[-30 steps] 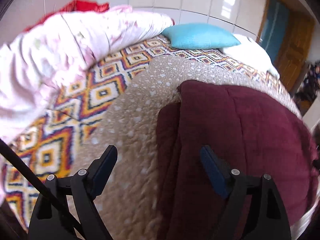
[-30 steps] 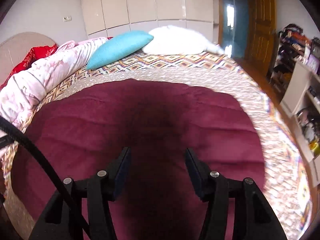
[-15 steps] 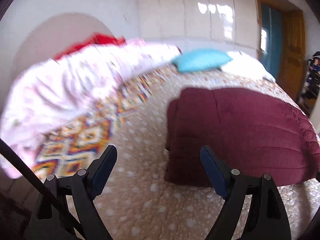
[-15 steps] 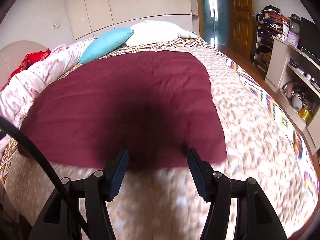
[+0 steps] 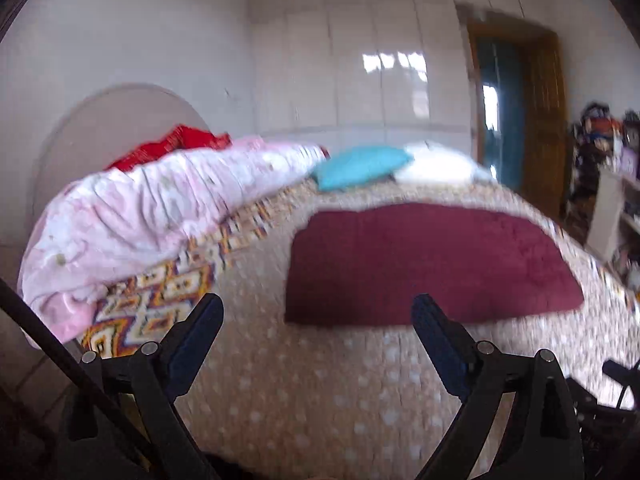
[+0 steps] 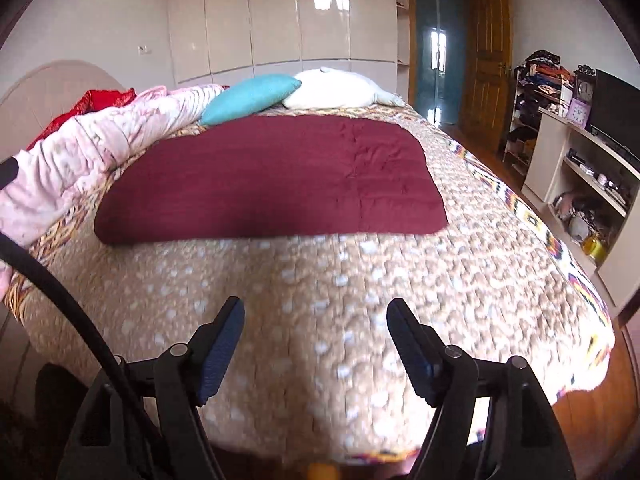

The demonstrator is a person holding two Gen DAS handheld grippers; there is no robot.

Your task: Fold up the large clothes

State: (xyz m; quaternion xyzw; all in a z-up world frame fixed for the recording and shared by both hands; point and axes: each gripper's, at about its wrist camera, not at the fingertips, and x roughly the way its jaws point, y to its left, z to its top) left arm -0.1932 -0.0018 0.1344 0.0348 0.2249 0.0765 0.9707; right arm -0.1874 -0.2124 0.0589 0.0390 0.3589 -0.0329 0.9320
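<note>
- Lying flat on the bed is the dark red folded cloth, near the middle of the spotted tan cover.
- The left gripper has its 2 fingers wide apart and holds nothing. It hangs over the near edge of the bed, well back from the cloth.
- The right gripper is also spread wide with nothing in it, above the tan cover.
- A pink quilt lies along the left side.
- A blue pillow and a white pillow sit behind the cloth.
</note>
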